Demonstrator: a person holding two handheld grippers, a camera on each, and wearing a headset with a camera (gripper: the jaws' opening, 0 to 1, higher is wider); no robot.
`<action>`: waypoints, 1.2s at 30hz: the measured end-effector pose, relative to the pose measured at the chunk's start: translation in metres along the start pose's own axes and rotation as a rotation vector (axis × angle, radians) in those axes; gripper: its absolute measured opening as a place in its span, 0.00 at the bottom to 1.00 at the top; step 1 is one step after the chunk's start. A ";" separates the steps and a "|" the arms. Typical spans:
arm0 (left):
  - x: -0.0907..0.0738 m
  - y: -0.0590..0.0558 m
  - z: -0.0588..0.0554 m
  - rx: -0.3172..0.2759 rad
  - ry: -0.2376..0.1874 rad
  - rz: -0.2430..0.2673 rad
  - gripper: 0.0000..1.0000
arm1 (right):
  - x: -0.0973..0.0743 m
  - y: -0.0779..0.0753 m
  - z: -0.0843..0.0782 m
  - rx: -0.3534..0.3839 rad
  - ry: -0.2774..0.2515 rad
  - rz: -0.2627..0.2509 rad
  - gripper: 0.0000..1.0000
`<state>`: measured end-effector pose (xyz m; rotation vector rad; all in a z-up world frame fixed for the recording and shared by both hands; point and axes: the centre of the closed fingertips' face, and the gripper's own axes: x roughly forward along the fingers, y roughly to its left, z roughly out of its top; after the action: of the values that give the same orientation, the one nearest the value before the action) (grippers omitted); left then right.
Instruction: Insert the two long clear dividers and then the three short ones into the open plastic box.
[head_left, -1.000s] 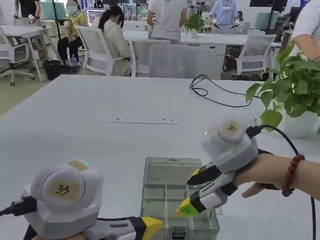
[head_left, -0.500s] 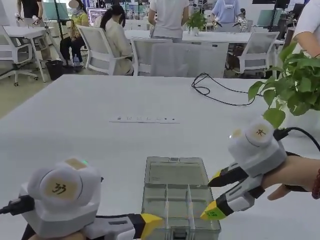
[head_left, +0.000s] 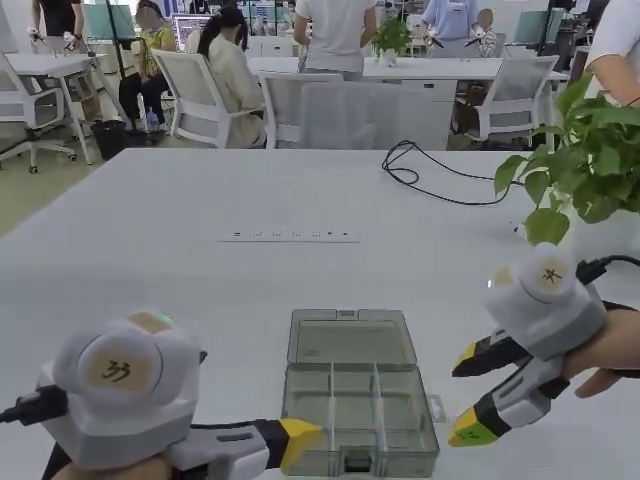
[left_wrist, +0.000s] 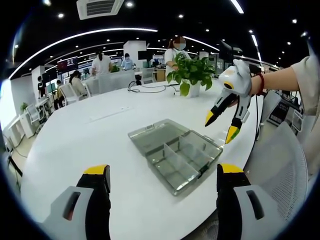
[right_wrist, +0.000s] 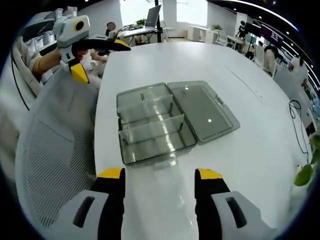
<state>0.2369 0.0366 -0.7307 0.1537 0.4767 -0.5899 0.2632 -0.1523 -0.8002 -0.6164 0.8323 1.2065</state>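
Box (head_left: 400, 462) open on white table (head_left: 200, 270), lid (head_left: 350, 342) lying flat behind it. Two clear dividers (head_left: 332, 395) upright inside, running front to back. Left gripper (left_wrist: 162, 171) jaws wide, empty, one tip near box's front-left corner. Right gripper (head_left: 468, 400) jaws wide, empty, just right of box, not touching. Clear piece (right_wrist: 159, 161) flat on table beside box wall. Plant (head_left: 590, 170) far right.

1 box (head_left: 350, 343), 2 tongs (L tongs (left_wrist: 162, 172), R tongs (head_left: 466, 400)), 1 plant (head_left: 585, 160)
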 end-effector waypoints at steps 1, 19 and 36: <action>0.000 0.000 0.000 -0.001 0.000 0.000 0.89 | 0.000 -0.001 -0.004 -0.021 0.012 -0.004 0.57; -0.003 0.000 -0.002 0.004 0.006 0.019 0.84 | 0.011 -0.005 -0.048 -0.190 0.154 0.021 0.49; -0.005 0.004 -0.003 0.009 0.021 0.039 0.83 | 0.016 -0.009 -0.070 -0.265 0.233 0.064 0.40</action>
<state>0.2349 0.0432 -0.7308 0.1779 0.4906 -0.5527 0.2585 -0.2012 -0.8533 -0.9663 0.8984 1.3311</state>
